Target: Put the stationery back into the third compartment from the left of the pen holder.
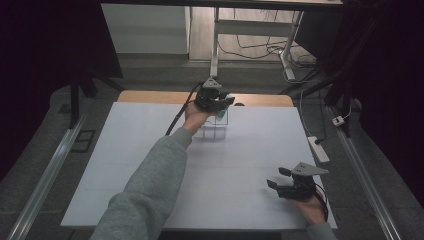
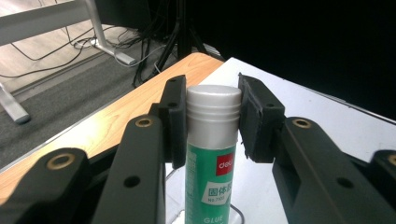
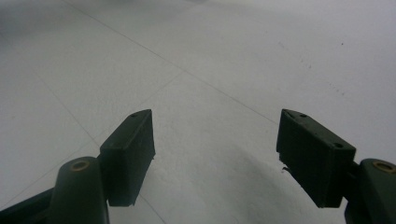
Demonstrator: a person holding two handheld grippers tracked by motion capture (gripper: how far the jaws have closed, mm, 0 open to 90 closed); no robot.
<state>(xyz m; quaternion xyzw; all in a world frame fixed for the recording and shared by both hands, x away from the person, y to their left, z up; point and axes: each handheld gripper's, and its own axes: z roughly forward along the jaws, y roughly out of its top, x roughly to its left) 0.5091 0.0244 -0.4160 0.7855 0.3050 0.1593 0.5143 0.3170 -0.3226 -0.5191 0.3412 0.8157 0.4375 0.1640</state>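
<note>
Here the left gripper (image 2: 212, 119) clamps one green glue stick (image 2: 210, 158) upright, above one clear holder (image 1: 216, 126) near the worktop's (image 1: 250, 150) far edge. The right gripper (image 3: 215, 158), jaws apart and empty, sits by the near right corner.

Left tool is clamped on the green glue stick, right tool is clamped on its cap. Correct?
Not quite. The right tool holds nothing: the right gripper view shows its jaws apart over the bare white table. The left tool does clamp the green glue stick.
</note>
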